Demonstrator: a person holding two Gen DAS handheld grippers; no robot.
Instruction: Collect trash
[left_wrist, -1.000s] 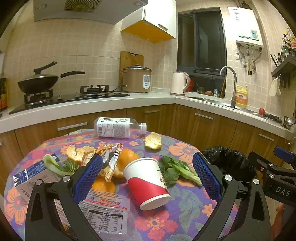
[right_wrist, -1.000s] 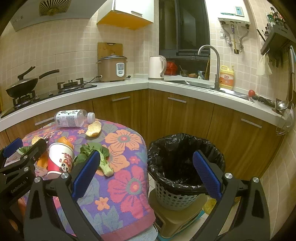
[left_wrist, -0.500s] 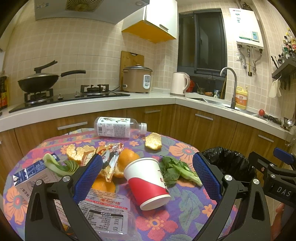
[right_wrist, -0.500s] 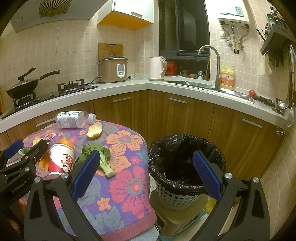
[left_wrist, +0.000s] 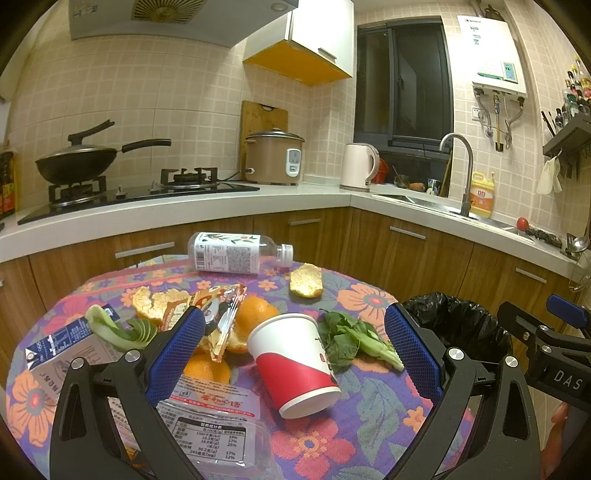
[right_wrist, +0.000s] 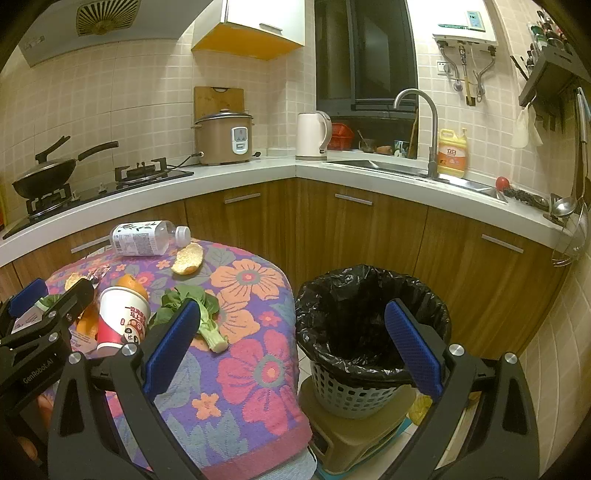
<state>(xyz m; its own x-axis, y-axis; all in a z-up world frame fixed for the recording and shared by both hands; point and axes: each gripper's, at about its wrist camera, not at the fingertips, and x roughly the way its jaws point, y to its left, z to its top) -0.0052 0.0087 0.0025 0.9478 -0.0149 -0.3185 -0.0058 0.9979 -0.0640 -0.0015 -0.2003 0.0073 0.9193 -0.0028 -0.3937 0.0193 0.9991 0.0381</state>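
A round table with a flowered cloth (left_wrist: 369, 424) holds trash: a tipped red-and-white paper cup (left_wrist: 293, 360), a clear plastic bottle (left_wrist: 236, 253) lying at the far edge, green leaves (left_wrist: 351, 341), orange peels (left_wrist: 251, 314), a bread piece (left_wrist: 306, 280), a snack wrapper (left_wrist: 218, 314), a clear plastic pack (left_wrist: 207, 424) and a carton (left_wrist: 55, 350). My left gripper (left_wrist: 293, 354) is open, the cup between its blue pads. My right gripper (right_wrist: 291, 347) is open and empty, over the table edge beside a black-lined bin (right_wrist: 373, 332).
The bin stands on a low stool (right_wrist: 362, 435) right of the table. Wooden cabinets (right_wrist: 369, 229) and a white counter with stove, rice cooker (right_wrist: 225, 138), kettle and sink run behind. Each gripper shows at the edge of the other's view.
Both views have shifted very slightly; the right gripper has drifted a little to the left. No object has moved.
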